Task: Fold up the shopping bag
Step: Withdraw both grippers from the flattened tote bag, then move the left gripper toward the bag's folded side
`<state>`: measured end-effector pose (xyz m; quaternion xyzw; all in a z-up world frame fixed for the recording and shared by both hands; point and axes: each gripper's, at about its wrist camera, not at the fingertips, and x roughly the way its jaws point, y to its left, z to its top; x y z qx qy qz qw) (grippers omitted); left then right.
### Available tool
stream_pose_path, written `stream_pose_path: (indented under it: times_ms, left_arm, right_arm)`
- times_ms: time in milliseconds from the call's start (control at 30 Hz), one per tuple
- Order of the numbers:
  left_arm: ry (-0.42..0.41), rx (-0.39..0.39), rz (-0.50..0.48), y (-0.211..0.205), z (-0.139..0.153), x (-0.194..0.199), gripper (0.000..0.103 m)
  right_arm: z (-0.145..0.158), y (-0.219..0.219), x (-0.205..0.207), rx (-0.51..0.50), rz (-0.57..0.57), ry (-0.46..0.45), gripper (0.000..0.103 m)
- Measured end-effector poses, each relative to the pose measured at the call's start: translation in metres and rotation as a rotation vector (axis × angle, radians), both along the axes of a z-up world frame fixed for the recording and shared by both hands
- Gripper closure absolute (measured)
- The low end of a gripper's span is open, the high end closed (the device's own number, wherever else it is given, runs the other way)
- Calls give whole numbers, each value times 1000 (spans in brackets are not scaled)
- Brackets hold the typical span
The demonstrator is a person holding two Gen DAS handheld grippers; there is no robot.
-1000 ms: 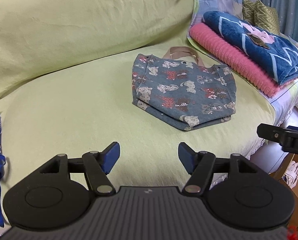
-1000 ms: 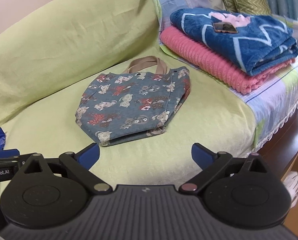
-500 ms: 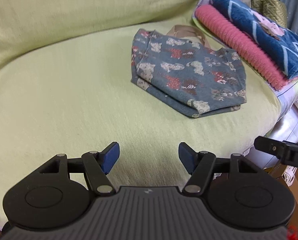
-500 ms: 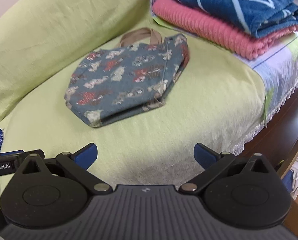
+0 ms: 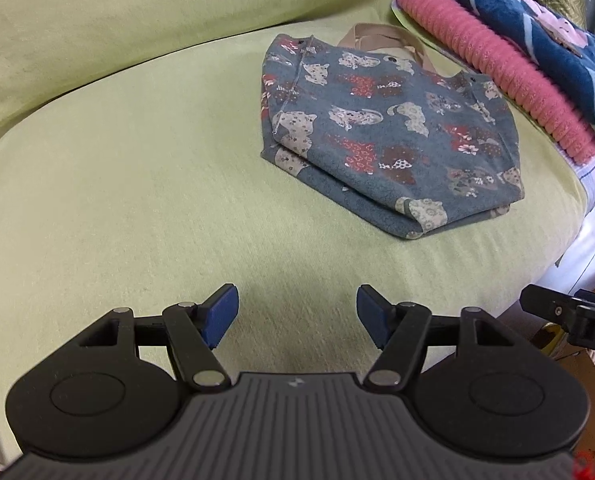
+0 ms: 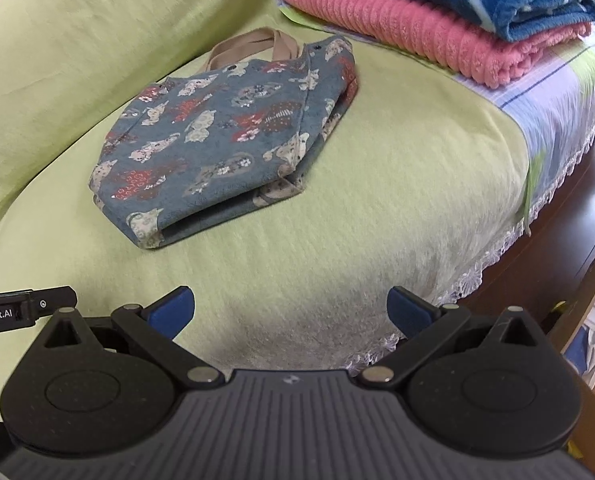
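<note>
My left gripper (image 5: pixel 297 316) and right gripper (image 6: pixel 291 312) both hover spread wide and empty over the near sofa cushion (image 5: pixel 137 184). One shopping bag (image 5: pixel 381 132), grey-blue with a cat print and two tan handles (image 6: pixel 253 42), lies flat farther back. Two folded blankets (image 6: pixel 437 20) are stacked far right.

Blue-grey fabric shopping bag (image 5: pixel 385 128) (image 6: pixel 225 128) with cat print, lying flat and unfolded, tan handles (image 5: pixel 381 34) (image 6: pixel 253 42) at its far end, ahead of both pairs of fingers, untouched, well apart
</note>
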<state>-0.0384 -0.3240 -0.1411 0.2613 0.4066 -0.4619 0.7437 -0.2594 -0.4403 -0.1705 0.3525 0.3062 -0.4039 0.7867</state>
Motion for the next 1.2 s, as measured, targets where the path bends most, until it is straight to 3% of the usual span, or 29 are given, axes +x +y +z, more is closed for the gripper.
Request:
stream_pose_path:
  times_ms: [433, 633, 700, 933, 1067, 1200]
  left_arm:
    - [-14, 9, -11, -10, -1, 4, 35]
    - [66, -63, -3, -15, 0, 22, 34]
    - [142, -110, 29, -18, 0, 38, 29]
    - [468, -276, 254, -43, -17, 103, 29]
    - [574, -330, 355, -56, -35, 124, 29]
    - [608, -412, 412, -57, -47, 131, 29]
  right_arm:
    - [-6, -6, 4, 22, -7, 17, 1]
    - [-12, -9, 5, 29, -10, 19, 1]
    - [-13, -10, 6, 25, -11, 17, 1]
    - [-6, -20, 15, -35, -7, -5, 1]
    - [-3, -24, 19, -75, -9, -23, 1]
    - [5, -31, 20, -133, -18, -64, 1]
